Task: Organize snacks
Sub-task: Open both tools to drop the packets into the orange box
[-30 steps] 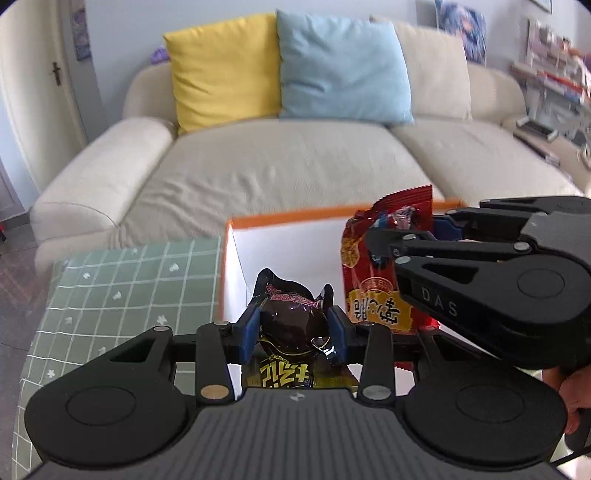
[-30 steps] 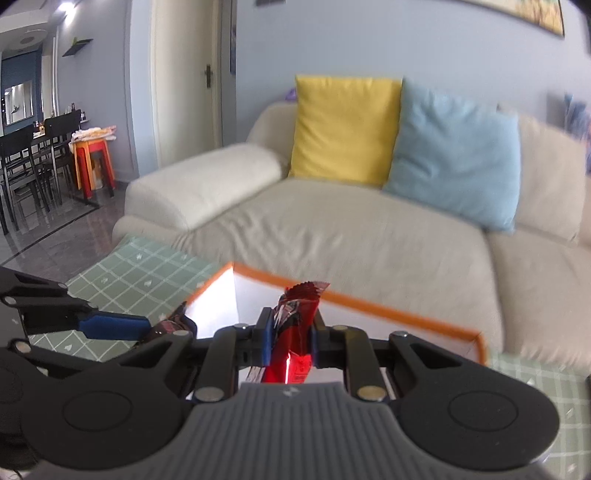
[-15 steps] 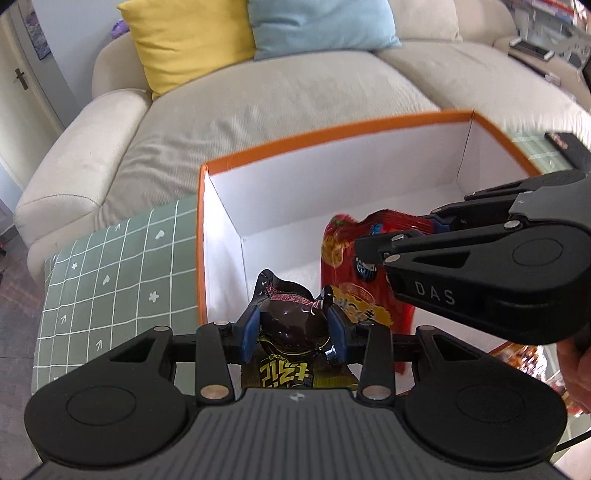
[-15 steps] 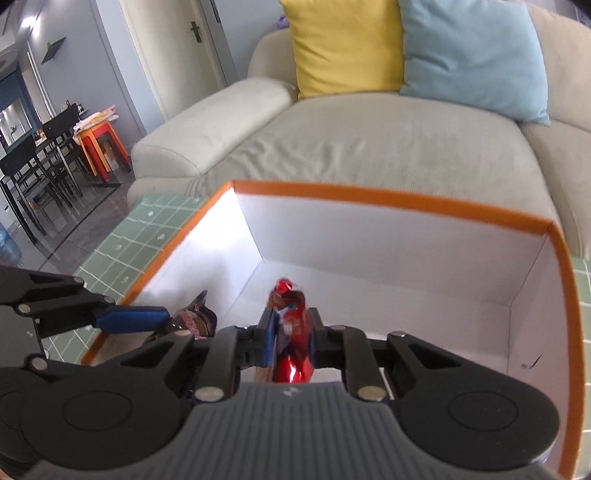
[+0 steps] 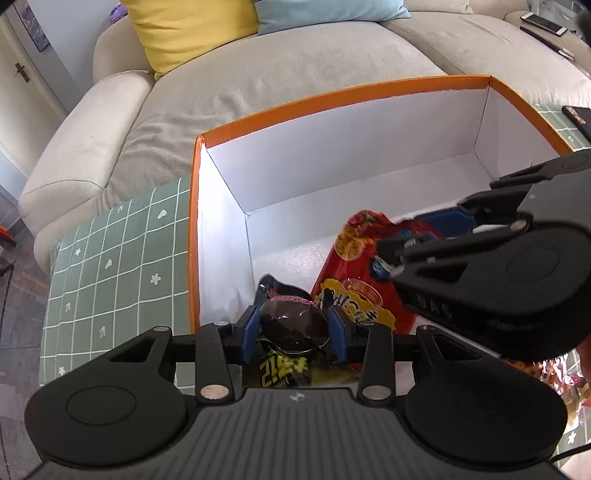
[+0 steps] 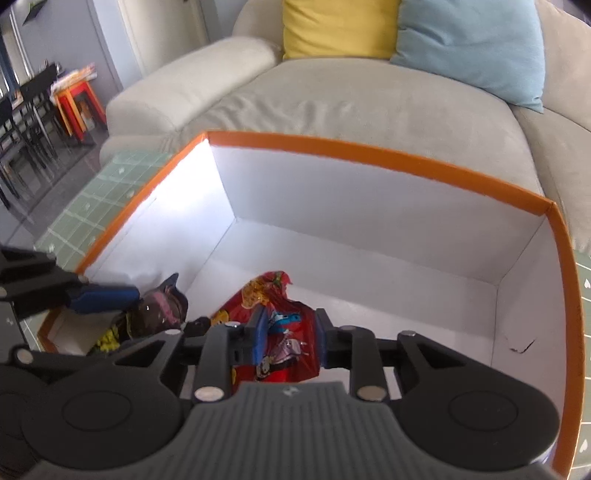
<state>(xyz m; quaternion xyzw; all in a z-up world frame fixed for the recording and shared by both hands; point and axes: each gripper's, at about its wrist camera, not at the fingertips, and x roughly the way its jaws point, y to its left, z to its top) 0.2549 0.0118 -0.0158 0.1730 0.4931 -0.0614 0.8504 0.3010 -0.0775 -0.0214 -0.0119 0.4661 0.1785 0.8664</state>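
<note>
- Behind everything a cream sofa (image 5: 280,77) is sitting, with a green checked tablecloth (image 5: 110,266) lying under an orange-rimmed white box (image 5: 332,92).
- Inside the box, the left gripper (image 5: 293,325) is clamping its blue pads on a dark snack packet (image 5: 291,321) close to the box's left wall.
- Just right of it, the right gripper (image 6: 288,338) is straddling a red snack bag (image 6: 273,295), its jaws standing apart; whether they are pressing it, I cannot tell.
- Yellow (image 6: 332,26) and light blue (image 6: 472,40) cushions are leaning on the sofa back, beyond both grippers.
</note>
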